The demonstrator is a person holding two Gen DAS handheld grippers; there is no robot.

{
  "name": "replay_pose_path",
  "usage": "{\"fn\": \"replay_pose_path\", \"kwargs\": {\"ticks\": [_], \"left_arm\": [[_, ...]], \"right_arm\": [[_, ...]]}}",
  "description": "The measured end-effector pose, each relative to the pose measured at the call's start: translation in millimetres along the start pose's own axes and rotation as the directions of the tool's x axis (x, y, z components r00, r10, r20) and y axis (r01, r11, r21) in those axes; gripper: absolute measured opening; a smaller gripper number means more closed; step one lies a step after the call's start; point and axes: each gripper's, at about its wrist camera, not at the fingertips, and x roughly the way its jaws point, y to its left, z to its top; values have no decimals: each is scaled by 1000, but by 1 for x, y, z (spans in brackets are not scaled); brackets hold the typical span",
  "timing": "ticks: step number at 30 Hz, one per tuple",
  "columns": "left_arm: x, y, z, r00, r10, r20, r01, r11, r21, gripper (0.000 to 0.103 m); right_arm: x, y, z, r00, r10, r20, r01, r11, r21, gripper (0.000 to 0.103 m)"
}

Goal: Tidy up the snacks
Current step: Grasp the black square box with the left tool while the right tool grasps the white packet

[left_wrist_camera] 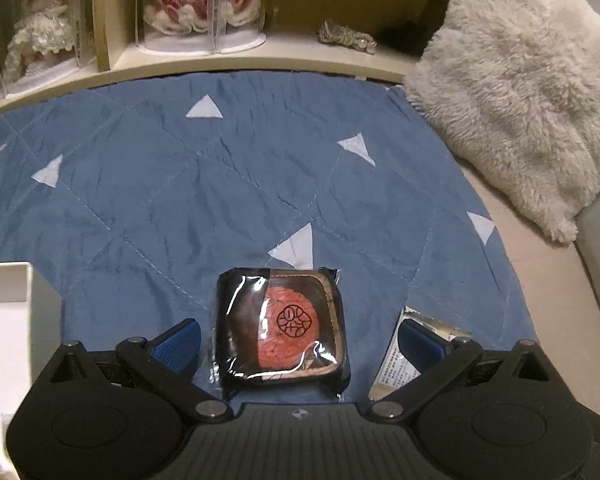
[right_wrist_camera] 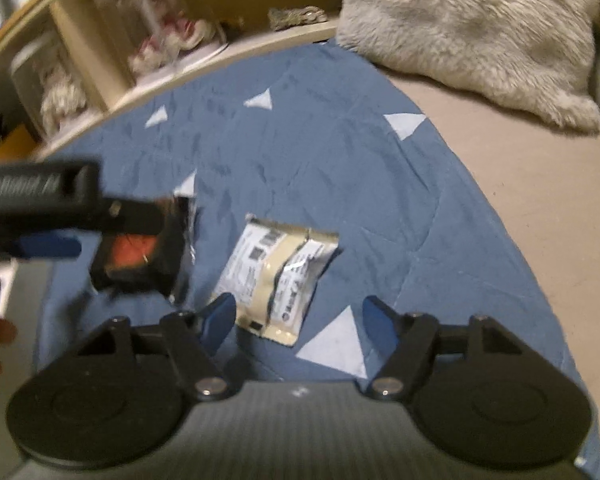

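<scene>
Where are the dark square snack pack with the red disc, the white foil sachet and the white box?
Dark square snack pack with red disc [left_wrist_camera: 280, 326]: left wrist view, red centre.
White foil sachet [right_wrist_camera: 278, 276]: right wrist view, middle seam.
White box [left_wrist_camera: 30, 300]: left wrist view, right wall.

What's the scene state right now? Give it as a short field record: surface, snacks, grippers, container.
surface: blue quilt with pale triangles
snack 1: dark square packet with red centre, lying between the open fingers of the left gripper, not gripped
snack 2: white sachet, flat on the quilt, ahead of the right gripper
right gripper: open, holds nothing
container: white box, at left edge
background: fluffy cushion
</scene>
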Motion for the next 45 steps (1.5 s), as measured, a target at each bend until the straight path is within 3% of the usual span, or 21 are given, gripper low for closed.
{"fn": "replay_pose_path", "kwargs": {"ticks": [3, 9, 12, 17, 28, 31, 33, 39, 41, 45], "left_arm": [[7, -1, 1, 1000, 12, -2, -13, 1000, -11, 103], [13, 0, -2, 1000, 10, 17, -9, 1000, -18, 103], [14, 0, -2, 1000, 11, 21, -11, 1000, -12, 96], [10, 1, -6, 999, 32, 26, -35, 995, 91, 75], [-21, 24, -49, 999, -37, -33, 43, 974, 223, 73], [-27, 19, -65, 998, -35, -43, 45, 959, 280, 73], [-31, 16, -74, 999, -36, -41, 47, 951, 305, 73], [-33, 8, -85, 1000, -5, -21, 12, 945, 327, 75], [-30, 8, -84, 1000, 5, -28, 4, 952, 307, 77], [-25, 4, -80, 998, 44, -49, -29, 958, 285, 79]], "right_arm": [[1, 0, -1, 999, -41, 12, 42, 999, -24, 68], [-7, -10, -3, 989, -146, 27, 147, 988, -46, 67], [-14, -20, -3, 991, -127, 35, 127, 992, 1, 67], [-20, -24, 2, 996, -36, 82, 29, 996, 86, 69], [3, -9, 19, 997, 1, 74, -17, 978, 208, 71], [10, -5, 23, 998, -10, 61, -5, 971, 239, 72], [15, 2, 25, 999, -22, 50, 9, 971, 239, 79], [34, 29, 30, 994, -109, 19, 105, 981, 162, 85], [39, 37, 30, 989, -147, 4, 145, 982, 116, 83], [42, 40, 30, 981, -194, -20, 194, 979, 57, 67]]}}
